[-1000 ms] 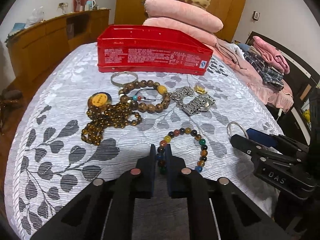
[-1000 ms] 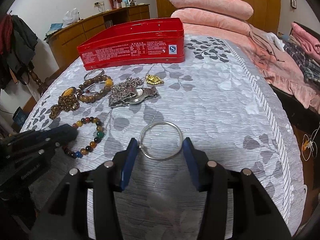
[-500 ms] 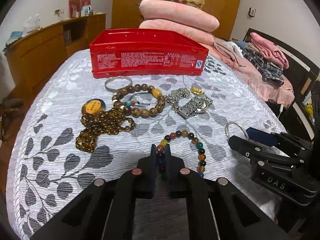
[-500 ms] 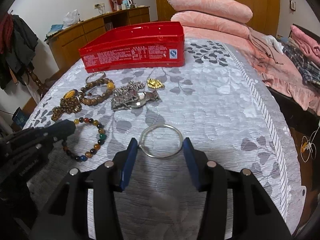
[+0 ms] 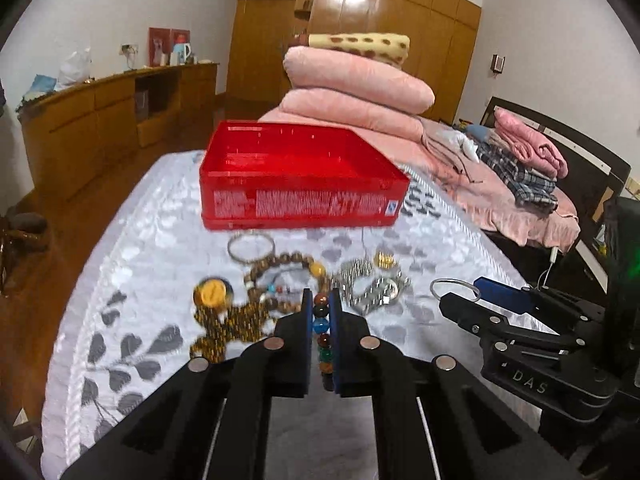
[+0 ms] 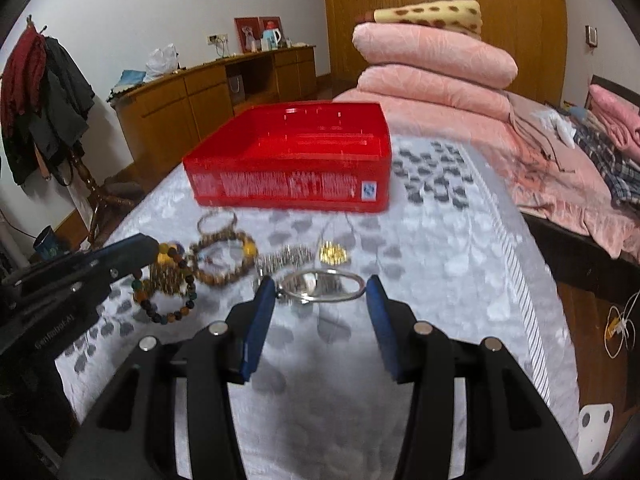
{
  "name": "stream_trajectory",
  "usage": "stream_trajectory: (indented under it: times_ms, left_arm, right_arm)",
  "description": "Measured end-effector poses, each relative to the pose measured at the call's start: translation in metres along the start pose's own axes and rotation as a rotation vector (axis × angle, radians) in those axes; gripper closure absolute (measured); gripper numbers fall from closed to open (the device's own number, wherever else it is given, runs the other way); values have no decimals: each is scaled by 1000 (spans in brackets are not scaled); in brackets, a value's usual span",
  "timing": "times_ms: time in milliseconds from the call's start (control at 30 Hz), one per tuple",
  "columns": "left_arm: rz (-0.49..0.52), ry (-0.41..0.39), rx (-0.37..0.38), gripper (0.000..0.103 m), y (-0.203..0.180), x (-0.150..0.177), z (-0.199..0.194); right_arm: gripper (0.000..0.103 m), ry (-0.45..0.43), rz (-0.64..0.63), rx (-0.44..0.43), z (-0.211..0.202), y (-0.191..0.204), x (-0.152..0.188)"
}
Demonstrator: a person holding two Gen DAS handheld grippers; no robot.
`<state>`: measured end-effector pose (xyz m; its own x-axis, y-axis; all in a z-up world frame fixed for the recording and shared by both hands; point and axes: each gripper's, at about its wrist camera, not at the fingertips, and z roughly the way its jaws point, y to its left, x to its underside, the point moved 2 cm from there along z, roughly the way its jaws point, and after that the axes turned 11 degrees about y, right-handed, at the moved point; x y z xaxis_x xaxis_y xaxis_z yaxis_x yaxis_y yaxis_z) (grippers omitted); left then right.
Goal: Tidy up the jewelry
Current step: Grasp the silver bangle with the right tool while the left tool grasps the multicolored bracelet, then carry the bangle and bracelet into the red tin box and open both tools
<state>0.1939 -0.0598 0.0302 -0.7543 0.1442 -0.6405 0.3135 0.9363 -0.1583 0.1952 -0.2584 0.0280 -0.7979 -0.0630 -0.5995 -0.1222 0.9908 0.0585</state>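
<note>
Left gripper: fingers pressed together on the multicoloured bead bracelet, lifted above the bedspread; right wrist view shows the bracelet's loop hanging below that gripper
Right gripper: blue pads spread wide, clamping the thin silver bangle edge to edge, clear of the bed
Gripper writing: "DAS" on the right gripper's side, left wrist view only
Loose jewelry: amber bead necklace, wooden bead bracelet, metal watch, gold pendant, small silver bangle, all lying between the grippers and the tin
Red tin: open, beyond the jewelry; white print on its front wall too blurred to read
Far: stacked pink quilts; coat rack in right wrist view only
</note>
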Motion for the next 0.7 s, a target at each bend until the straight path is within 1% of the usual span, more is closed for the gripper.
stream_trajectory:
  times_ms: [167,267,500,700]
  left_arm:
    - [0,-27,-4,95,1,-19,1]
    - [-8,-36,0,95,4,-30,3]
    - [-13,-32,16,95,7,-35,10]
    - [-18,-26,15,95,11,-38,15]
  right_arm:
    - [58,-21,-3,-3,0,-1,-17]
    - [58,-20,-4,-5,4,-1,-21]
    - [58,3,6,-19,16,-3,-21]
    - [58,-33,-3,-33,11,-4,-35]
